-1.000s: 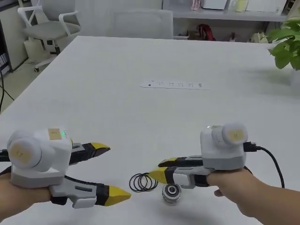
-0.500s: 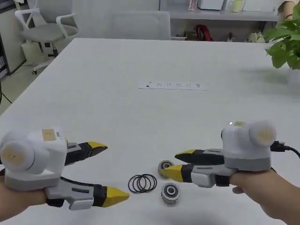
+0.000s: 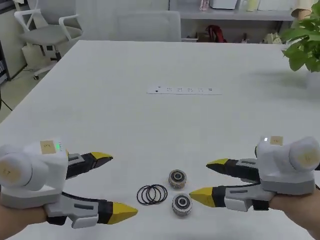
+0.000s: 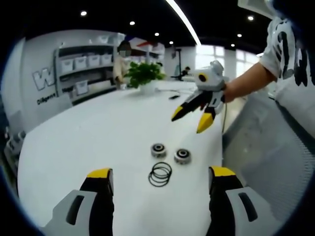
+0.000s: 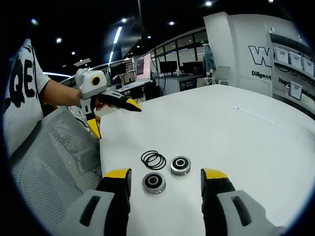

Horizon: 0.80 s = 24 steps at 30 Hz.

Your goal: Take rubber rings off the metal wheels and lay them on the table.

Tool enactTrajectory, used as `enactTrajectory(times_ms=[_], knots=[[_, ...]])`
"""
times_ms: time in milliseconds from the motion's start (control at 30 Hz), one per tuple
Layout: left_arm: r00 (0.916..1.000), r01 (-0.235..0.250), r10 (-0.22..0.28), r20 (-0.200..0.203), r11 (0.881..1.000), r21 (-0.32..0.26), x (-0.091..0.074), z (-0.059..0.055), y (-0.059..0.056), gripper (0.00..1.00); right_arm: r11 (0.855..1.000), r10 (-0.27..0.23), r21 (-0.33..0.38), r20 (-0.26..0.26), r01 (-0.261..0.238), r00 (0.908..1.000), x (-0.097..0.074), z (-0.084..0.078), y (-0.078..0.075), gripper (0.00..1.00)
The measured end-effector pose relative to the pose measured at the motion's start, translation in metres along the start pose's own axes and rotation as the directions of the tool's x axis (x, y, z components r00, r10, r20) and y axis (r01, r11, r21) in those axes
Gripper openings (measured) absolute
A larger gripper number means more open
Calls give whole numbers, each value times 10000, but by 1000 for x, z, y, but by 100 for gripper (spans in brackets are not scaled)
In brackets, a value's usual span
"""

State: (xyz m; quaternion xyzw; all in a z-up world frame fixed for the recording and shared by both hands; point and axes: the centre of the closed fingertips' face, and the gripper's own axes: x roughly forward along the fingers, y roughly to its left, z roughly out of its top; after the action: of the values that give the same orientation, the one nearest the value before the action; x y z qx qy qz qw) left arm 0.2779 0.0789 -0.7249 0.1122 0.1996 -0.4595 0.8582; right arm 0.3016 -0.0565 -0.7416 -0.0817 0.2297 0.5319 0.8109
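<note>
White table (image 3: 150,60): metal wheels (image 3: 177,178), rubber rings (image 3: 152,194) (thin, black).

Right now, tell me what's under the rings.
The rings lie overlapped on the bare table, beside the two wheels, not on them. Tabletop shows through their centres; only the thin strips beneath the rubber itself are covered.

metal wheels (image 3: 177,178) (image 3: 182,204): 2 | rubber rings (image 3: 152,194): overlapping pile, count unclear | hand-held grippers (image 3: 120,184) (image 3: 204,178): 2

White table (image 3: 150,65), office chair (image 3: 52,32), shelving (image 3: 235,16), perhaps potted plant (image 3: 304,46).
</note>
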Motion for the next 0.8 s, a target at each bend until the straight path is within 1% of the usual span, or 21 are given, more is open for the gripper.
enactTrajectory(times_ms=[100, 267, 400, 633, 733, 800], knots=[[10000, -13, 13, -32, 10000, 36, -1, -2, 0, 81, 9997, -109, -208, -103, 107, 9999, -4, -5, -1, 57], [10000, -56, 56, -28, 10000, -14, -2, -4, 0, 81, 9990, -295, -343, -232, 287, 9993, -11, -13, -4, 61], [10000, -66, 66, -33, 10000, 1, -2, -5, 0, 81, 9983, -485, -344, -245, 477, 9985, -18, -17, -8, 62], [10000, -89, 89, -40, 10000, 37, -1, -1, -7, 81, 9965, -802, -245, -205, 797, 9966, -28, -24, -12, 65], [9999, -88, 88, -58, 10000, 37, -1, -3, -7, 81, 9957, -915, -184, -214, 911, 9956, -32, -28, -13, 67], [9999, -93, 93, -58, 10000, 30, -2, -5, -4, 81, 9952, -959, -209, -276, 954, 9950, -34, -31, -13, 67]])
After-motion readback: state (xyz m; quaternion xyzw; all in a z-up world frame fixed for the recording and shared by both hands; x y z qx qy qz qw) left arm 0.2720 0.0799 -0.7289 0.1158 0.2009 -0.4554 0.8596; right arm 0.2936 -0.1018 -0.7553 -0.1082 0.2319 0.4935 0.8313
